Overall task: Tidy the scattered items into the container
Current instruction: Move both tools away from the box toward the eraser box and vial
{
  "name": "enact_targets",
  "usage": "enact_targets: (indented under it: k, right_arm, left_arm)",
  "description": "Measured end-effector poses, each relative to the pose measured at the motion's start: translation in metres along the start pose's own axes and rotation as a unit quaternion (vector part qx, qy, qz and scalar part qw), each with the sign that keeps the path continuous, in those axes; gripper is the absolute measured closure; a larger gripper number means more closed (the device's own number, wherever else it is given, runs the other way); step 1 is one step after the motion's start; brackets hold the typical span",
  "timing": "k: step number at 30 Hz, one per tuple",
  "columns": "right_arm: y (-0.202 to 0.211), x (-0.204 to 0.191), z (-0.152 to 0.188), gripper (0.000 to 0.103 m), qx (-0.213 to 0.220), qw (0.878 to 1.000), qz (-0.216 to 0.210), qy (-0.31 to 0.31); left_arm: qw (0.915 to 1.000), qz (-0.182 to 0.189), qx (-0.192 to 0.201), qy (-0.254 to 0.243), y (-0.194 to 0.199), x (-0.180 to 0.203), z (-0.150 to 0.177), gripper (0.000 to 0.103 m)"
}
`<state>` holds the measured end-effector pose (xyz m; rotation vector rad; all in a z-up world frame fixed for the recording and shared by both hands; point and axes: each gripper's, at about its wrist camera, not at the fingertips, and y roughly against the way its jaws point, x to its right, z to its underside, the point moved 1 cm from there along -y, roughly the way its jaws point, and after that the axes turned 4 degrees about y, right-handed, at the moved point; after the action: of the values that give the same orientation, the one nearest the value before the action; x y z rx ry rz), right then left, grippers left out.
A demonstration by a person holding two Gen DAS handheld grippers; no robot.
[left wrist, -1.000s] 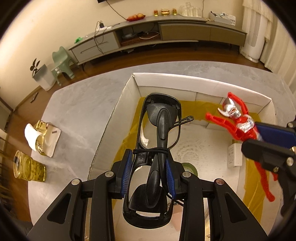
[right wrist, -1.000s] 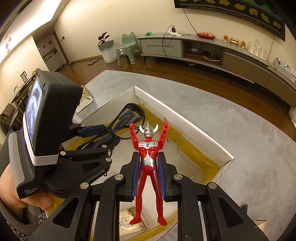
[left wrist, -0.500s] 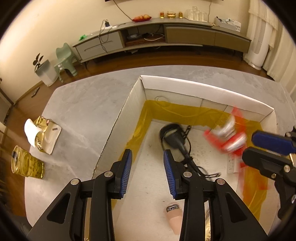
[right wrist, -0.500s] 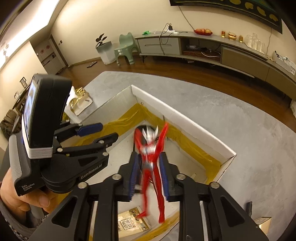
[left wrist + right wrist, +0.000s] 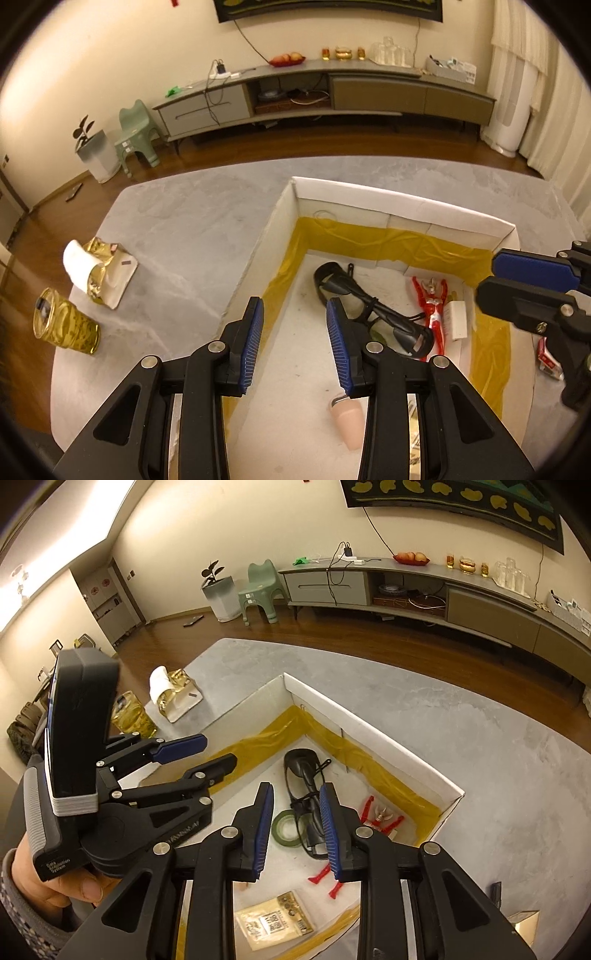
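Both your left tongs [image 5: 293,345] and right tongs [image 5: 295,830] hung wide and empty; black glasses [image 5: 369,306] lay mid-frame in the white cardboard box [image 5: 399,216]. That gold foil packet [image 5: 98,273] at left looked crinkly, so it could've slipped.

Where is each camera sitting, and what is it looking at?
Left wrist: rides the left tongs, looking down into the white box; right tongs show alongside.
Right wrist: rides the right tongs, same box; left tongs and hand show.
Both see the glasses and red figure.
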<state>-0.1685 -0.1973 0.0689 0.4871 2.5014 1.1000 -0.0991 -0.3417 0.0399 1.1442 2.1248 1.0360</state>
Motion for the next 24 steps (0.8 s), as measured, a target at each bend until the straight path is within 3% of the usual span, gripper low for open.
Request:
enact_targets:
  k: [8,14,18,24]
  right_arm:
    - [0.031,-0.004,0.009,0.075,0.023,0.999,-0.020,-0.020]
    - [0.061,0.000,0.028,0.072,0.063,0.993,-0.063,-0.072]
    - [0.071,-0.004,0.043,0.071,0.062,0.991,-0.088,-0.080]
    - [0.093,-0.012,0.066,0.071,0.063,0.993,-0.077,-0.062]
  left_arm:
    - [0.9992,0.011,0.023,0.030,0.035,-0.025,0.016,0.065]
    - [0.9972,0.029,0.063,0.026,0.078,-0.018,0.030,0.065]
    - [0.9942,0.048,0.092,0.029,0.108,-0.014,0.041,0.065]
    - [0.9909,0.071,0.112,0.023,0.134,-0.002,0.054,0.065]
